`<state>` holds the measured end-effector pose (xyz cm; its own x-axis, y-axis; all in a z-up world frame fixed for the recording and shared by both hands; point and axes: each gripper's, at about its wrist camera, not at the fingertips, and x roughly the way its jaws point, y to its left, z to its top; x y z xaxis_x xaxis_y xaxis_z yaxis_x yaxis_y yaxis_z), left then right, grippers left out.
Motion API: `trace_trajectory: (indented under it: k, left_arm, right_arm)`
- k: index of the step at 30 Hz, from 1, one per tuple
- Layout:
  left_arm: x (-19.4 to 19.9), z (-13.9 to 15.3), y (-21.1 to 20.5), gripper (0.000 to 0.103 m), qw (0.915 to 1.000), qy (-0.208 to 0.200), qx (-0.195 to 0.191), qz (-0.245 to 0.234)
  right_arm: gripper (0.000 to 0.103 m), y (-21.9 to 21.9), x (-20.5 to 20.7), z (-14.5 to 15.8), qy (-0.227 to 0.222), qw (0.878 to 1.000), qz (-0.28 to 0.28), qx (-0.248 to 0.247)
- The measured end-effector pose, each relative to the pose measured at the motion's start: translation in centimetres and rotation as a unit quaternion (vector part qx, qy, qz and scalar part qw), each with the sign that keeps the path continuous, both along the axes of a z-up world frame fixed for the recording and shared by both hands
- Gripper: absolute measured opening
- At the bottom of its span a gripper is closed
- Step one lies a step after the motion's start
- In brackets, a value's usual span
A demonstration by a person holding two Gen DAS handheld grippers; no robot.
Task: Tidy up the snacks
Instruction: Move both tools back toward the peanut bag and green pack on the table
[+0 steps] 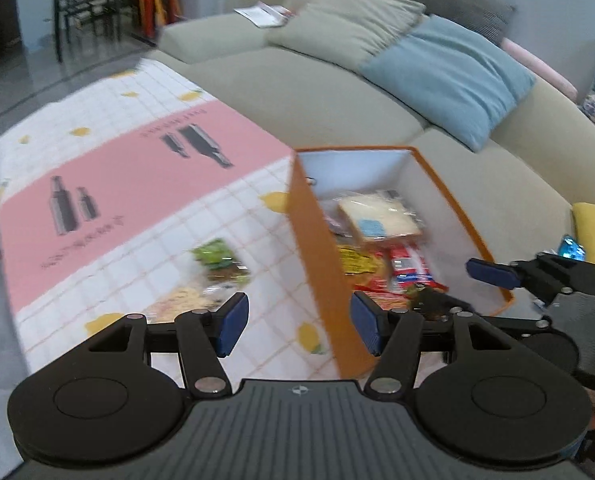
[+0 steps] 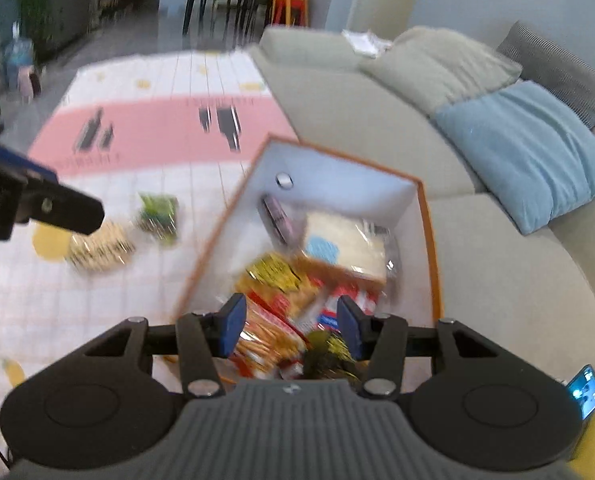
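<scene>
An orange box (image 1: 317,248) with a white inside stands at the table's right edge, by the sofa; it also shows in the right wrist view (image 2: 431,240). It holds a wrapped sandwich (image 1: 377,216), yellow (image 1: 353,260) and red snack packs (image 1: 411,268). A green pack (image 1: 213,254) and a beige pack (image 1: 181,300) lie on the tablecloth left of the box. My left gripper (image 1: 297,326) is open and empty above the box's near left wall. My right gripper (image 2: 291,328) is open and empty above the box's near end, over the red packs (image 2: 273,320).
The table carries a white grid cloth with a pink band (image 1: 137,176). A grey sofa (image 1: 337,92) with green and blue cushions (image 1: 453,76) runs along the right. A phone (image 2: 587,390) lies on the sofa at lower right. Dark chairs (image 1: 89,8) stand far back.
</scene>
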<state>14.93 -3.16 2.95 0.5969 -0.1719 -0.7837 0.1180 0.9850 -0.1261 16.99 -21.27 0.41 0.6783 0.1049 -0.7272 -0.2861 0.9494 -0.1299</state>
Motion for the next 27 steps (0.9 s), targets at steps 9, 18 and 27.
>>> trace_trajectory:
  k: [9,18,27]
  left_arm:
    - [-2.9,-1.1,5.1,0.070,0.9987,-0.017,0.009,0.047]
    - [-3.8,-4.9,8.5,0.070,0.9973,0.017,-0.003,0.071]
    - [-3.1,-7.7,10.5,0.070,0.9950,0.032,-0.035,0.088]
  right_arm:
    - [0.049,4.8,-3.5,-0.2,-0.057,0.995,-0.004,0.077]
    - [0.049,8.2,-4.4,-3.1,-0.070,0.994,0.016,0.082]
    - [0.051,10.9,-3.2,-5.8,-0.056,0.994,0.072,0.063]
